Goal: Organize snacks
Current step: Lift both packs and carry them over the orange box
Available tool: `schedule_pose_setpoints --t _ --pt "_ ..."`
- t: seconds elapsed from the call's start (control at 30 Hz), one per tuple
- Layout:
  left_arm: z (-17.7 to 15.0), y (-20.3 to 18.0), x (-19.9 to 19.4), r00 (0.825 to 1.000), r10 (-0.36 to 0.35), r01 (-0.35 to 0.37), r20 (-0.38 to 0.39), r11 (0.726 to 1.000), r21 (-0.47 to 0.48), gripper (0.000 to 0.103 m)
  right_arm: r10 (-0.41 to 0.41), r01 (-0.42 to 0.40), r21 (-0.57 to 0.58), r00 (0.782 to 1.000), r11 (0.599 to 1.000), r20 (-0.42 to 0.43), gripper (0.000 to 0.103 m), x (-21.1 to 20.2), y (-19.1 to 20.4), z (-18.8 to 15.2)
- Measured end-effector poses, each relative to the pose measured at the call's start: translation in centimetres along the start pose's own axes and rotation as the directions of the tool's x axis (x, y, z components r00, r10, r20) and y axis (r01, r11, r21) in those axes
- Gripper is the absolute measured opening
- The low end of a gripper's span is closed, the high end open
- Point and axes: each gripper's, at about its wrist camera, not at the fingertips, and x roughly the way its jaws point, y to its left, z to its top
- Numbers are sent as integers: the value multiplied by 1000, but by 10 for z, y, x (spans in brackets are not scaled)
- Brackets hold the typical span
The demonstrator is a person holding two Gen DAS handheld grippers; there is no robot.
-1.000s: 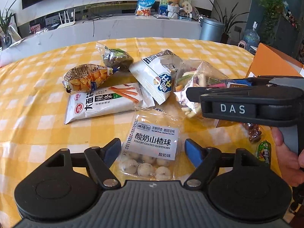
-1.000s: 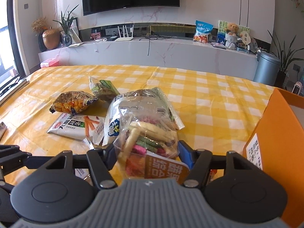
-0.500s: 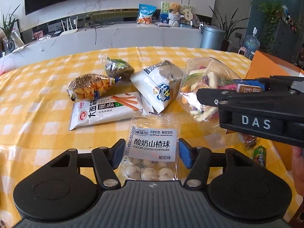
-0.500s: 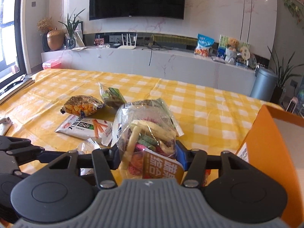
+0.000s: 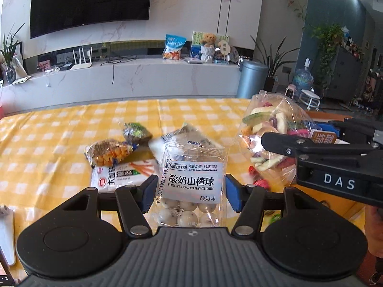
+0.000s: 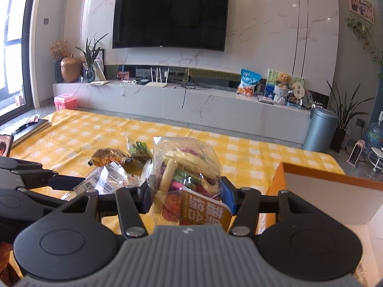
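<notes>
Bright daylight from the window [image 6: 14, 47] at left, ceiling-light glare on marble, fisheye-curved edges, slight blur.

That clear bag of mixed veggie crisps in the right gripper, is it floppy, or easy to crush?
The bag of veggie crisps probably flexes: its thin clear film crinkles where the right gripper pinches it. It looks light, mostly air and loose pieces. The crisps would likely crack under a hard squeeze, and the glossy film may slip.

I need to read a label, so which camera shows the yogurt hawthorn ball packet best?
The left wrist view: the yogurt-coated hawthorn packet faces the lens, label readable, pinched in the left gripper. The right wrist view shows only its crinkled edge at the left.
</notes>
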Motion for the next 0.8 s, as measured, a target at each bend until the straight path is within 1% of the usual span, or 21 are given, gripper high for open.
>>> schedule_pose_setpoints --t 0.17,0.27,0.43,0.53,0.67,0.8 --pt "15 -12 -11 999 -38 37 36 999 10 68 -19 19 4 999 1000 39 54 -29 -16 10" --pt "25 -23 -15 996 -72 71 49 997 21 68 -36 36 6 998 999 57 54 -45 -29 15" --pt "44 -49 -13 989 -140 136 52 988 78 68 -77 76 19 996 997 53 54 -66 -60 18" --pt "57 -67 -6 979 -200 196 27 974 110 68 -110 109 29 993 994 35 54 -78 -81 18" --pt "74 -93 9 959 -283 284 -29 946 159 68 -146 146 39 989 988 -4 54 -93 -110 22" --pt "90 -117 26 939 -333 343 -82 917 203 68 -160 164 53 985 985 -64 54 -103 -136 26"
